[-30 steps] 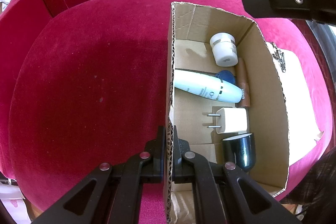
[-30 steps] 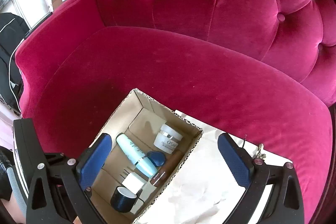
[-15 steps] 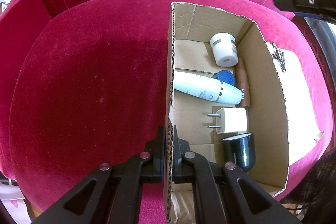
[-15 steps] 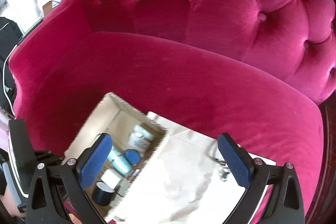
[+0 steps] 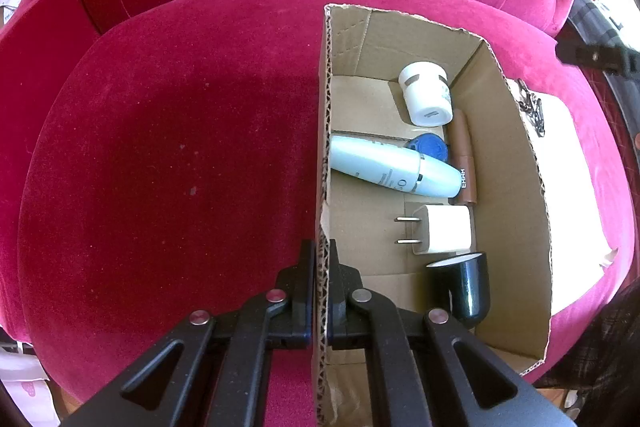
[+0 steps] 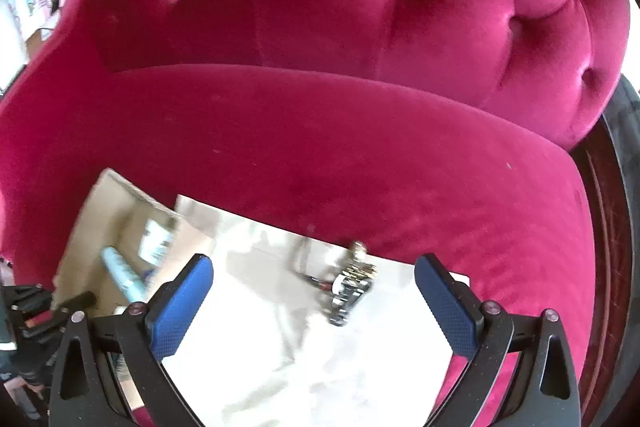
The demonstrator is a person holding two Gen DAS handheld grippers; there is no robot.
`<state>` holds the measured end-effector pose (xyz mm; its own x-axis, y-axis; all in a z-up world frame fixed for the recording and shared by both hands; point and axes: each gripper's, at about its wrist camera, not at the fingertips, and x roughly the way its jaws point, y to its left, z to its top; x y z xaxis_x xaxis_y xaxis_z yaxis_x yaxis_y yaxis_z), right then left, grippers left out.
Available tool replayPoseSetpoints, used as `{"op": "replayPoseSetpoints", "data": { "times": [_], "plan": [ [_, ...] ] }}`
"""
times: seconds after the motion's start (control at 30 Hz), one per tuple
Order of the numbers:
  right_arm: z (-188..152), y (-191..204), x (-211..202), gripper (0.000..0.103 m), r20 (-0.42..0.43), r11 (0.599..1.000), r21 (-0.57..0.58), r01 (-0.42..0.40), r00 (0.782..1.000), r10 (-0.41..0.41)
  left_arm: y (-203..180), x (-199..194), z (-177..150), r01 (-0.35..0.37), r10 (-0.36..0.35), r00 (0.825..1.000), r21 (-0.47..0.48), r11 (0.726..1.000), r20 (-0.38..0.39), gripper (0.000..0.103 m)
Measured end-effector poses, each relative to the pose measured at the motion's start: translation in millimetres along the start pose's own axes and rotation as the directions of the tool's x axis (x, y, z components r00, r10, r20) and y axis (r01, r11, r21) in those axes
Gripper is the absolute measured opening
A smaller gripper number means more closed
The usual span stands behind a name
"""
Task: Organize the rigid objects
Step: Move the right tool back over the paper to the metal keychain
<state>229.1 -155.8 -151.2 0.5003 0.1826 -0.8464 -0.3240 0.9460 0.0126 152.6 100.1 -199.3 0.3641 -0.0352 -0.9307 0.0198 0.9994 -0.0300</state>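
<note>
The left gripper (image 5: 321,291) was clamped on the near end of the left wall of the cardboard box (image 5: 516,163), one finger outside the wall and one inside. The box sat on the seat of a red velvet armchair (image 5: 172,147). Inside it lay a white jar (image 5: 426,99) at the far end, a pale blue bottle (image 5: 394,171) on its side across the floor, a blue round cap (image 5: 430,147) just behind the bottle, a brown tube (image 5: 464,163) along the right wall, a white plug adapter (image 5: 444,229) with prongs pointing left, and a black cup (image 5: 466,285) tipped on its side nearest the gripper. The right gripper (image 6: 314,301) was spread wide and held nothing; it hovered over a sheet of white paper (image 6: 280,355) lying beside the box on the seat. A metal chain-like watch (image 6: 352,283) rested on the paper between the fingers' line of view, blurred; contact could not be seen.
</note>
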Motion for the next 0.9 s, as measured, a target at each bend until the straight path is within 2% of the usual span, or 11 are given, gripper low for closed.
{"op": "replayPoseSetpoints", "data": {
  "times": [0.37, 0.9],
  "plan": [
    [-29.8, -29.1, 36.5, 0.103, -0.065, 0.997, 0.062, 0.037, 0.997, -0.033, -0.9, -2.0, -1.0, -0.001, 0.001, 1.0, 0.003, 1.0, 0.001, 0.004],
    [-42.6, -41.8, 72.8, 0.103, -0.132, 0.992, 0.114, 0.055, 0.99, -0.04, -0.7, -3.6, -1.0, 0.001, -0.001, 1.0, 0.0, 1.0, 0.002, 0.004]
  ]
}}
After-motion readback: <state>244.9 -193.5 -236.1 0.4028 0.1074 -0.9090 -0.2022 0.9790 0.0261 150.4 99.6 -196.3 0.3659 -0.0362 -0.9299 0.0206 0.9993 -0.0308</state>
